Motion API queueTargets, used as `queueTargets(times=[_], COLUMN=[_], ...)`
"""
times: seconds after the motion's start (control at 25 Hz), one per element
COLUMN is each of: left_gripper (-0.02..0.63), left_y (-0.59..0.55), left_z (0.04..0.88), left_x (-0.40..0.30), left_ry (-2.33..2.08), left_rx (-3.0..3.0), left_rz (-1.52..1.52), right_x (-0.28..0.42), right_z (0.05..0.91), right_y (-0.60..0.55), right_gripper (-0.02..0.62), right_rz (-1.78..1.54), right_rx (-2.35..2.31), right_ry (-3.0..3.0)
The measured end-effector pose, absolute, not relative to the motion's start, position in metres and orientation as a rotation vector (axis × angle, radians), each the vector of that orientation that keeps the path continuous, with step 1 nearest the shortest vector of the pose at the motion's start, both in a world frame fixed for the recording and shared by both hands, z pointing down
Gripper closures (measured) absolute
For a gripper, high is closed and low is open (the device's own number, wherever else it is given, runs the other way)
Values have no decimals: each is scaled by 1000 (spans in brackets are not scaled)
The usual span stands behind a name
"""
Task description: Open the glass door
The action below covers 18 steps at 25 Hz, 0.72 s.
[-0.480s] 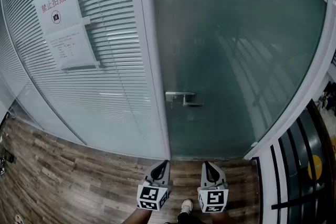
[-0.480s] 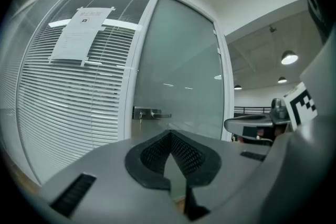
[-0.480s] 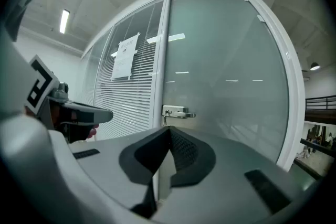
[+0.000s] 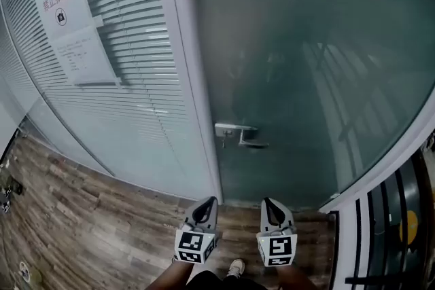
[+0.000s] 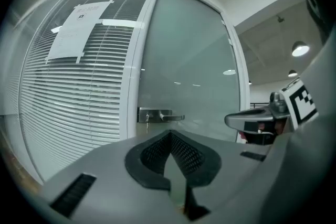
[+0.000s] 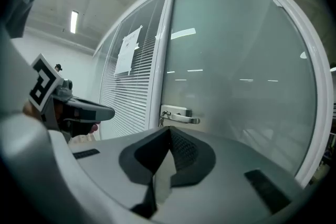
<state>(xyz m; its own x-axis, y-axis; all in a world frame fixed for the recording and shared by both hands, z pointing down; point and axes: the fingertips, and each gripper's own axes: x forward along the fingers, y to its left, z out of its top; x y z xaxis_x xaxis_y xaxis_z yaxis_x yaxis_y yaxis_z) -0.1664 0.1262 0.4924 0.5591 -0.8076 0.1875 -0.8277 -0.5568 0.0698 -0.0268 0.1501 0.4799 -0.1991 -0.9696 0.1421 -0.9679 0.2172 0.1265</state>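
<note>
The frosted glass door [image 4: 306, 78] was seen closed, its lever handle [image 4: 248, 139] at its left edge. The left gripper [image 4: 212, 200] and right gripper [image 4: 266, 201] were held side by side well short of it, jaws pressed together, empty.

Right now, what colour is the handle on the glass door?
Silver metal; the door handle shows best in the right gripper view.

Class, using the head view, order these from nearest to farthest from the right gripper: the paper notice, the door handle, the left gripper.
Measured from the right gripper:
1. The left gripper, just beside it on its left.
2. The door handle, ahead, at the left edge of the glass door.
3. The paper notice, far up and left, on the blinds.
</note>
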Motion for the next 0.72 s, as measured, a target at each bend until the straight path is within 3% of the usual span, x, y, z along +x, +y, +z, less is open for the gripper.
queueTargets(times=[0.52,0.72], left_gripper=[603,603], left_y=[49,10], left_z=[509,511], left_x=[-171,-172], left_ry=[-1415,-1387], left_rx=[2658,2675], left_rz=[190,194], right_x=[-38,-40], right_z=[484,479], right_y=[43,1], right_gripper=[579,500], right_rz=[-109,-210], right_rx=[1514,1396], right_ry=[-2275,-2191])
